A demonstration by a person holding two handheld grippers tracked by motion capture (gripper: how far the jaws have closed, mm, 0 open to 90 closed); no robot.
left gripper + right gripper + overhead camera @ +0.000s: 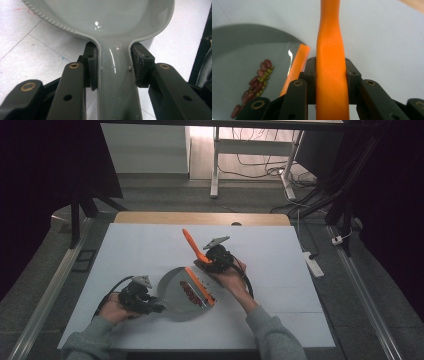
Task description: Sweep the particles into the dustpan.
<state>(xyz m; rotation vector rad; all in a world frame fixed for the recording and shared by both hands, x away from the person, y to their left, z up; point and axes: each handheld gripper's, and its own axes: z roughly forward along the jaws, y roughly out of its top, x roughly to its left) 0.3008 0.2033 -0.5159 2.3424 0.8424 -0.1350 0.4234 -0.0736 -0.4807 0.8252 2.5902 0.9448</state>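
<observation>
- Left gripper (150, 304): fingers (91, 66) closed on the handle (116, 82) of a grey dustpan (182, 292); the pads press on the handle from both sides, just below where it widens into the pan. The gripper sits at the near left of the white table (135, 255), in the person's left hand (116, 309).
- Dustpan: lies flat on the table near its middle, handle toward the left gripper, orange front lip (200, 286) toward the right gripper.
- Contents: a small streak of dark red beans (190, 292) with some smaller greenish ones lies inside the pan, just behind the orange lip. In the right gripper view the beans (258, 82) sit on the pan's grey floor, left of the lip.
- Right gripper (216, 262): fingers (310, 77) clamped on an orange brush handle (331, 75), one pad on each side. In the high view the handle (192, 244) rises tilted, up and away from the person, above the gripper.
- Right gripper stands just beyond the dustpan's lip, close to it; whether the brush touches the pan cannot be told.
- Right hand (231, 279) grips the gripper from the near side; the cable trails along the forearm.
</observation>
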